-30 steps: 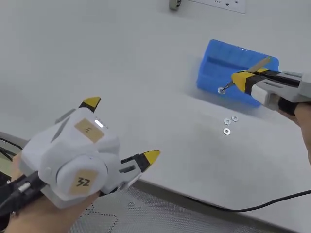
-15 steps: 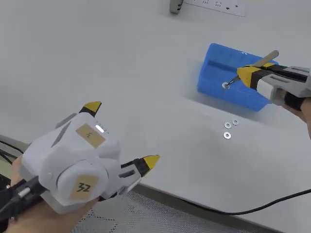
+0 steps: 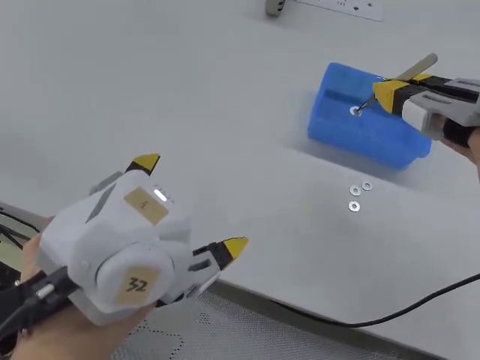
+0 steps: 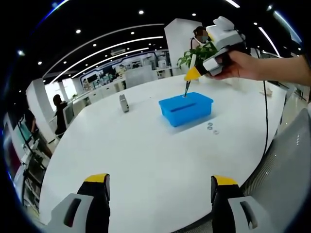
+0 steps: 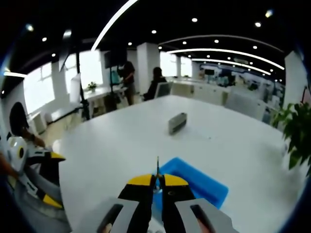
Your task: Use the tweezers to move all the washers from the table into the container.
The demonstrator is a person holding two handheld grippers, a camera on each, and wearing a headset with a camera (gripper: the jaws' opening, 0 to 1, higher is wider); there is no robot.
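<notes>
A blue container [image 3: 352,131] stands on the white table [image 3: 187,90] at the right. My right gripper [image 3: 385,94] is shut on the tweezers [image 3: 364,104]. Their tip holds a small washer [image 3: 355,111] over the container's open top. Three washers [image 3: 355,193] lie on the table just in front of the container. My left gripper [image 3: 189,203] hovers open and empty over the table's near edge, far from the washers. In the left gripper view the container [image 4: 186,108] sits ahead with the right gripper [image 4: 195,73] above it. In the right gripper view the tweezers [image 5: 157,171] point at the container [image 5: 201,184].
A small grey object [image 3: 272,7] and a white power strip [image 3: 352,6] sit at the table's far side. A black cable [image 3: 390,316] runs along the near right edge. Perforated metal [image 3: 210,330] lies below the table's front edge.
My right gripper has carried the tweezers and the washer up from the container's near wall to above its inside. The left gripper has stayed put.
</notes>
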